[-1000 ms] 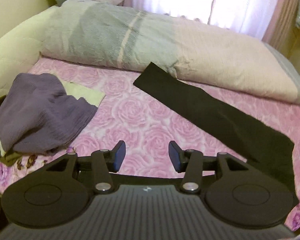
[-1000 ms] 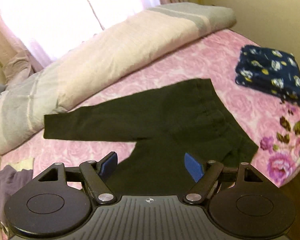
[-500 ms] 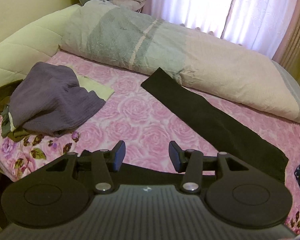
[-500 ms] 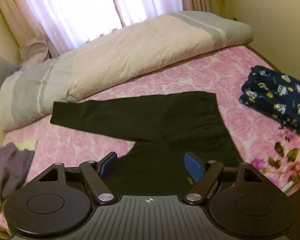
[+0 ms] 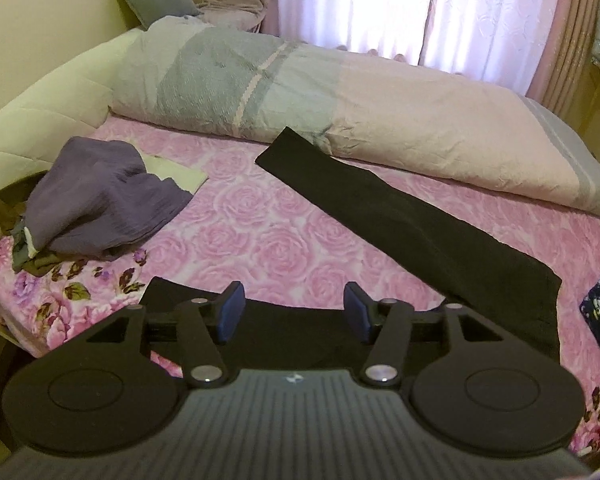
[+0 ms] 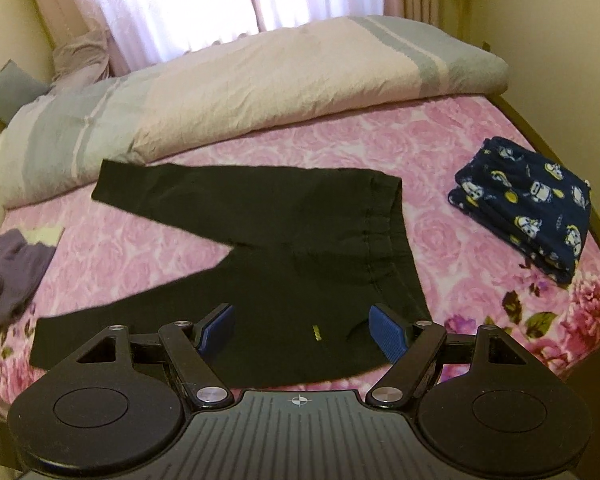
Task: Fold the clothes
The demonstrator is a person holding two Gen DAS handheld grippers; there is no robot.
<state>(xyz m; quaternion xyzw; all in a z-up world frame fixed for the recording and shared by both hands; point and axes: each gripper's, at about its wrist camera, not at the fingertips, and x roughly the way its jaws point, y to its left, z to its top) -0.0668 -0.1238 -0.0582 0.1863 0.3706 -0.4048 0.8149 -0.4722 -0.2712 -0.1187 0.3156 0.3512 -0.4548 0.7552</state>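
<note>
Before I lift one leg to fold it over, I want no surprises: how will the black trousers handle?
Probably floppy: the black trousers lie flat and thin on the bedsheet, so a lifted leg should droop. Likely light, being one thin layer. The fabric looks matte, so the open right tool should grip it without slipping.

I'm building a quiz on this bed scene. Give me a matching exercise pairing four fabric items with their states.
Items:
1. black trousers
2. navy cartoon-print garment
3. crumpled purple cloth
4. grey and pink duvet

States:
A. folded, near the bed's right edge
B. rolled along the window side
C. spread flat, legs apart
D. heaped on other clothes

Pairs: 1-C, 2-A, 3-D, 4-B
</note>
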